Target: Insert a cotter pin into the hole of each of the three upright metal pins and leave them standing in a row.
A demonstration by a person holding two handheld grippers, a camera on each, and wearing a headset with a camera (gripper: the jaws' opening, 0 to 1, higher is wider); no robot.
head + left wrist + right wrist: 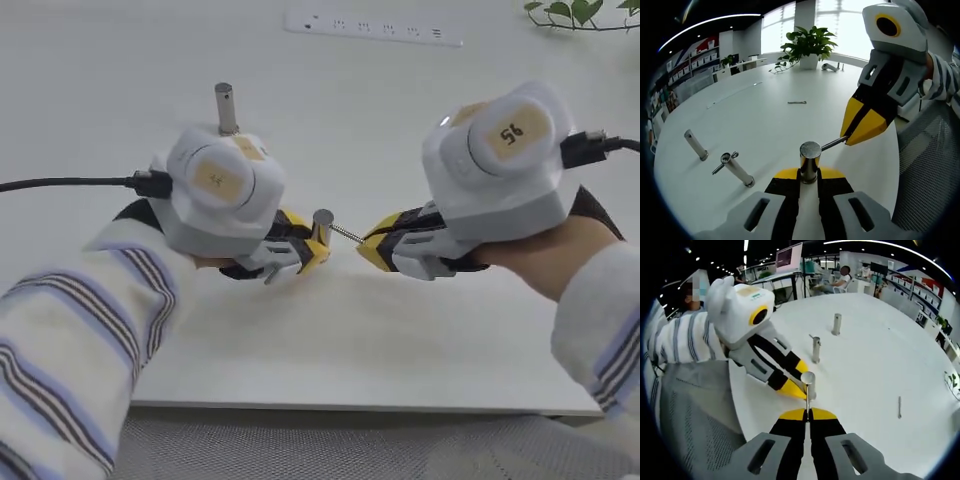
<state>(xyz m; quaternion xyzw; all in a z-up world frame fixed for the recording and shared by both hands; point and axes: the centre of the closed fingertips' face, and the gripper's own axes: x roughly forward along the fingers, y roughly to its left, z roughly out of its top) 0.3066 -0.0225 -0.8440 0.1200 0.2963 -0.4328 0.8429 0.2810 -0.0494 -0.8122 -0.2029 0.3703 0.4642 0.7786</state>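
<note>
1. While both hands work near the front edge of the white tabletop (400, 330), the left gripper (312, 252) has its fingers closed on the held metal pin (809, 159). The pin is upright, clamped low on the shaft, with its head clear above the fingertips.
2. Right gripper (372, 245) faces it from the opposite side, fingers pinched on a cotter pin (832, 143) held roughly level.
3. Cotter pin tip meets the held metal pin's side just under the head; cannot tell whether it has entered the hole.
4. Left gripper view: second metal pin (738, 171) stands on the tabletop to the left, with a fitted cotter pin (724, 162) through its top, sticking out on both sides.
5. Third metal pin (695, 145) stands beyond it, upright and bare, apart from the second.
6. Loose cotter pin (797, 102) lies flat farther out on the tabletop, well apart from all three pins.
7. Potted plant (807, 45) at the far edge; power strip (372, 27) along the far side in the head view.
</note>
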